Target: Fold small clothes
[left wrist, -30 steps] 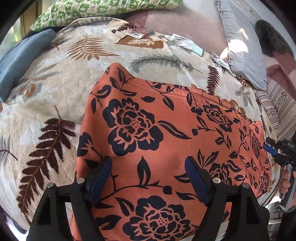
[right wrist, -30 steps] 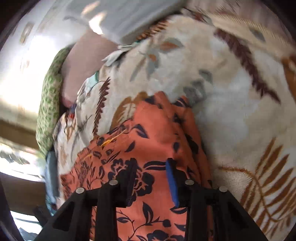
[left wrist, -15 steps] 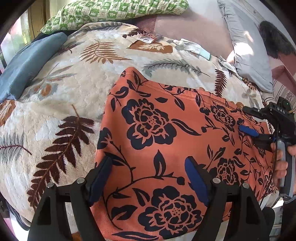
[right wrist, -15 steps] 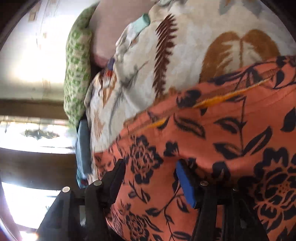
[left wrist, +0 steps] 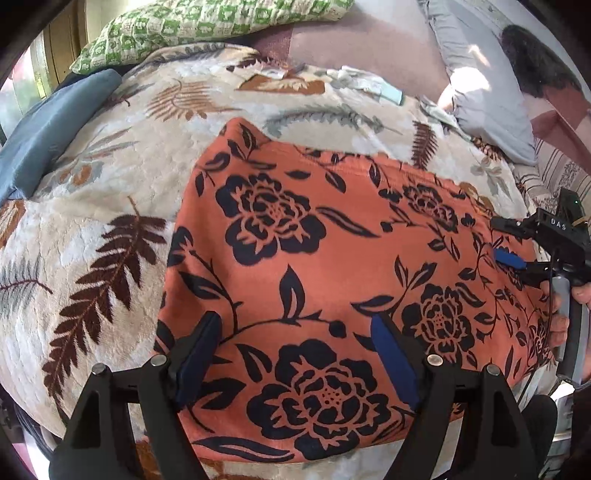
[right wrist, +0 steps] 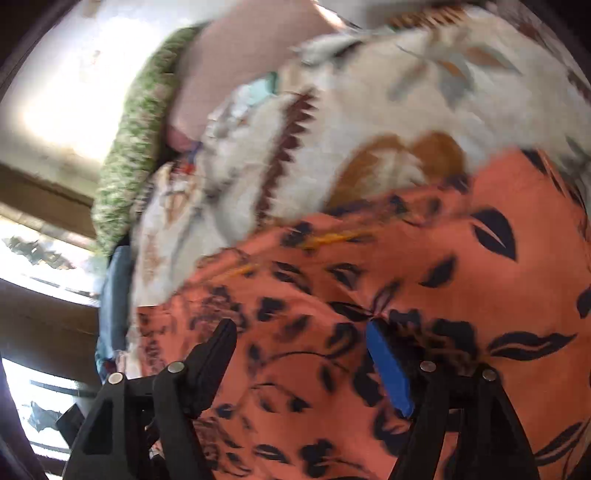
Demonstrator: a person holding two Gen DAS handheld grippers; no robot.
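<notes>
Bed blanket point(left wrist: 110, 206): orange garment point(left wrist: 332, 266) lengthwise left-right.

1. A cream plush blanket printed with brown and grey fern leaves point(left wrist: 110, 206) spreads below and ahead of the left gripper.
2. A green-and-white checked pillow point(left wrist: 207, 26) lies far ahead, at the blanket's far edge.
3. A folded blue-grey cloth point(left wrist: 48, 129) sits ahead to the left.
4. A pale grey pillow point(left wrist: 480, 92) lies ahead to the right.
</notes>
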